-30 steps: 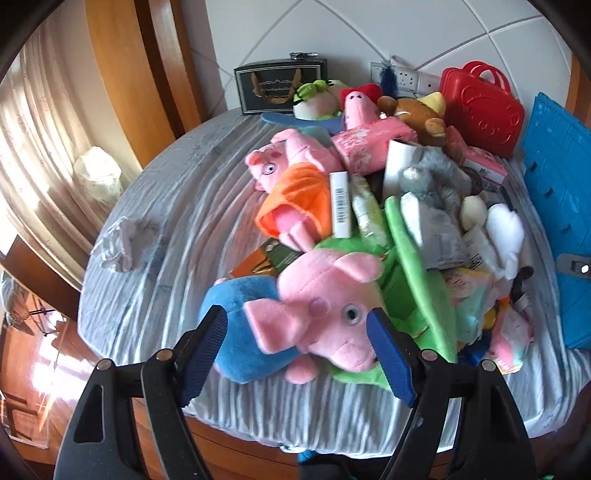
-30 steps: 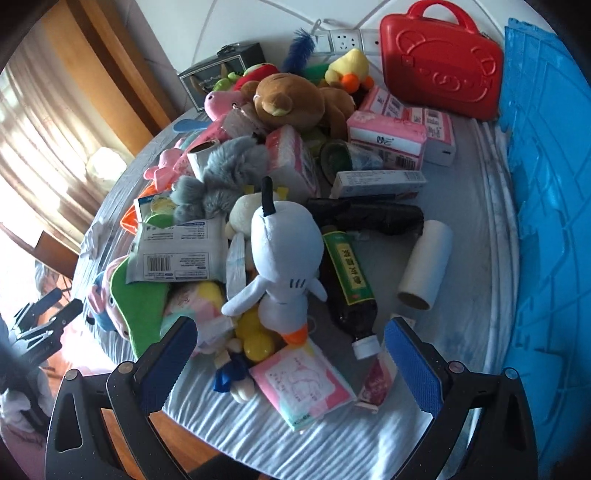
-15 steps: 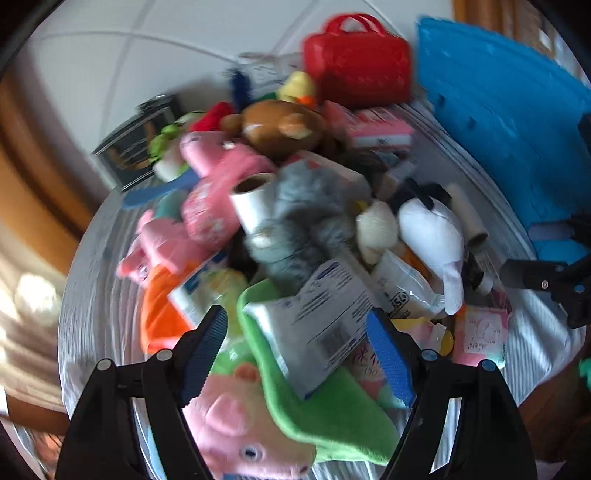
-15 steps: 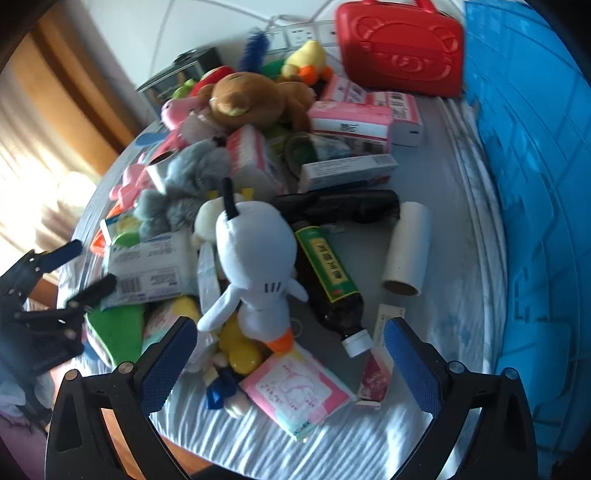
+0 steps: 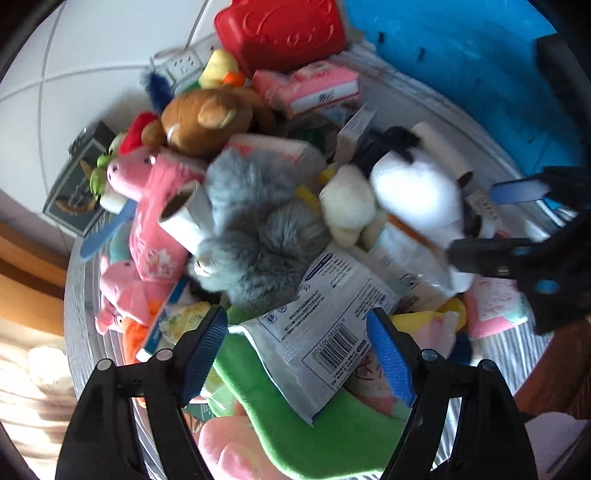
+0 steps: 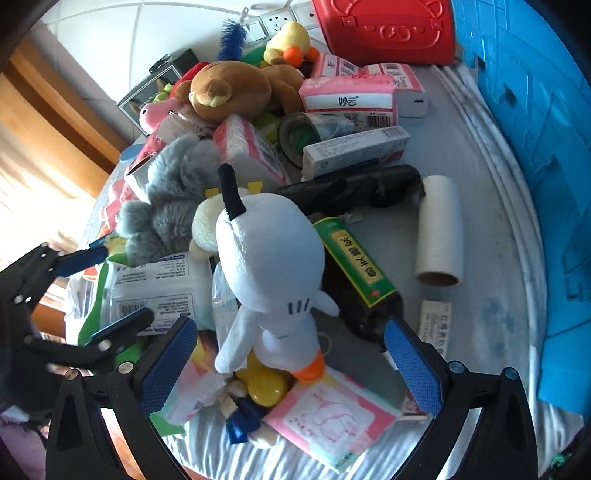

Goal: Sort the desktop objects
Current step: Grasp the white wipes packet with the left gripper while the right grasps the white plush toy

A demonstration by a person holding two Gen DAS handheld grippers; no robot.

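A heap of toys and packs covers the round table. My left gripper [image 5: 295, 354] is open and empty, its jaws either side of a white barcoded wipes pack [image 5: 321, 339] lying on a green plush [image 5: 295, 424]. Behind it sit a grey plush [image 5: 255, 225] and a white duck plush [image 5: 417, 192]. My right gripper [image 6: 288, 358] is open and empty, its jaws either side of the white duck plush [image 6: 269, 258], low by its orange feet. The left gripper also shows in the right wrist view [image 6: 99, 288], beside the wipes pack [image 6: 155, 291]. The right gripper also shows in the left wrist view [image 5: 509, 221].
A dark bottle with green label [image 6: 354, 273], a paper roll [image 6: 439, 232], a black bag [image 6: 351, 188] and tissue packs [image 6: 351, 99] lie right of the duck. A red case [image 6: 384, 29] and brown bear [image 6: 229, 88] sit at the back. A blue crate [image 6: 535, 147] stands at right.
My left gripper has swung right from the pink pig plush to over the wipes pack. My right gripper has moved in closer around the white duck. Both stay open.
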